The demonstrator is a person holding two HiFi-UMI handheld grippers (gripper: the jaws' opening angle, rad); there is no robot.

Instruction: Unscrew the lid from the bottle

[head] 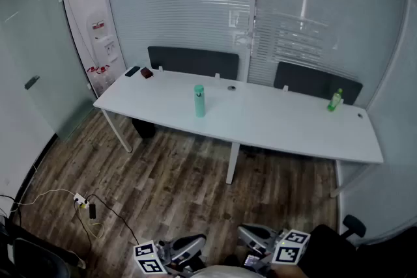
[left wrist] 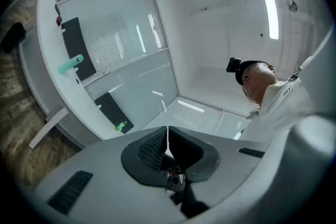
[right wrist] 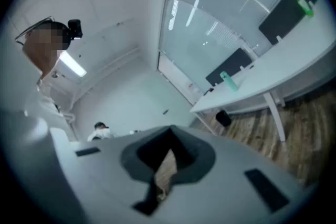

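Bottle (head: 199,103), teal and upright with its lid (head: 199,88) on, stands alone on the long white worktop (head: 280,120), left of the middle and about midway between the near and far edges. No print can be made out on it. A small green bottle (head: 335,101) stands near the far right corner. A black phone (head: 132,71) and a dark red object (head: 146,73) lie side by side at the far left corner, and a small round thing (head: 231,88) sits by the far edge, a little right of the teal bottle. Beyond the worktop's left end a water dispenser (head: 104,52) stands by the wall; its red label is too small to read. On the wooden floor (head: 182,185) lies a power strip (head: 81,202) with a cable. The left hand-held gripper (left wrist: 168,136) has its jaws pressed together with nothing between them, and so has the right hand-held gripper (right wrist: 170,136). Both show at the bottom edge of the head view, well apart from the worktop and the bottle. The left marker cube (head: 150,258) and the right marker cube (head: 291,248) carry black-and-white square patterns, no words.
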